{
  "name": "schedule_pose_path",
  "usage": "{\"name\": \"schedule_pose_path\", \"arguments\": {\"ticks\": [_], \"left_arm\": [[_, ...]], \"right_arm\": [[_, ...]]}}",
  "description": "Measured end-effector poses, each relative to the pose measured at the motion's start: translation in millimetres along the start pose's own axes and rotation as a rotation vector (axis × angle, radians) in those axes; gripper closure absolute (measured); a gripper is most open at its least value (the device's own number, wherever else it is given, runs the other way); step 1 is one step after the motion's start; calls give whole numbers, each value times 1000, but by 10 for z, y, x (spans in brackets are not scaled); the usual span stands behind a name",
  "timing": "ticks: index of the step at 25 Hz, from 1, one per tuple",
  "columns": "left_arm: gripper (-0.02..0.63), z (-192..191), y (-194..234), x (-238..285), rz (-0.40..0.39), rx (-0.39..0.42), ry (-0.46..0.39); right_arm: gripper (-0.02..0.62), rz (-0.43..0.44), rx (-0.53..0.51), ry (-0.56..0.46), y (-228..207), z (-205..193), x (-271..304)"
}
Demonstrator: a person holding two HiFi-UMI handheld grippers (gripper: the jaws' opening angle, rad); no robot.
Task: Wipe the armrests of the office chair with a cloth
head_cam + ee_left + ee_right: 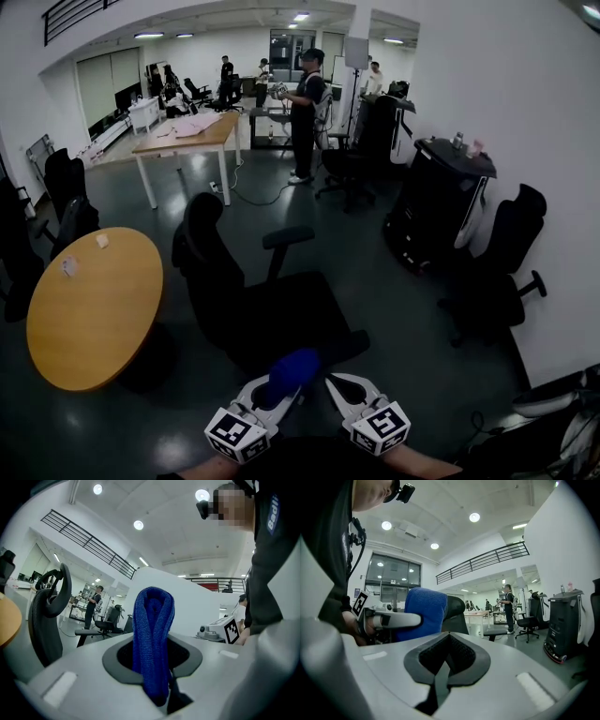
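Our right gripper (448, 641) shows its jaws pressed together, nothing between; just left of the office chair (455, 613), the left gripper (415, 619) pinches the blue cloth (425, 606).

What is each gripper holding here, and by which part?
Left gripper clamps the folded blue knitted cloth by one end; right gripper is shut, empty.
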State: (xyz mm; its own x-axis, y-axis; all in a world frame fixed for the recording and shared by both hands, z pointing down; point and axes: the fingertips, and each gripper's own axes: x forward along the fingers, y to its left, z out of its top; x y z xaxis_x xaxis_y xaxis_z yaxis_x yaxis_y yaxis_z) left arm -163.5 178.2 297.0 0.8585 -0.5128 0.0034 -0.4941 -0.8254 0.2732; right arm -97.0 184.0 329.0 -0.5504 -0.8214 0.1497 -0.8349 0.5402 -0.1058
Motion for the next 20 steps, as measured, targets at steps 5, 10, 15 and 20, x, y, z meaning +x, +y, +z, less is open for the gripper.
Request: {"name": "schedule_pose_path", "arguments": {"ticks": [5,10,15,20], "left_arm": [[486,53,-80,-31,-37,11,-5],[486,-20,-125,-37,-60,25,7],[486,2,-176,6,-58,33,9],[486,-50,-227,39,-63,38,13]], "right_arm": [[592,-29,4,4,81,-42,-57],[592,-38,5,8,93,-64,-94],[592,-38,7,7,59,-65,-137],[592,-32,6,9,21,-65,-184]]}}
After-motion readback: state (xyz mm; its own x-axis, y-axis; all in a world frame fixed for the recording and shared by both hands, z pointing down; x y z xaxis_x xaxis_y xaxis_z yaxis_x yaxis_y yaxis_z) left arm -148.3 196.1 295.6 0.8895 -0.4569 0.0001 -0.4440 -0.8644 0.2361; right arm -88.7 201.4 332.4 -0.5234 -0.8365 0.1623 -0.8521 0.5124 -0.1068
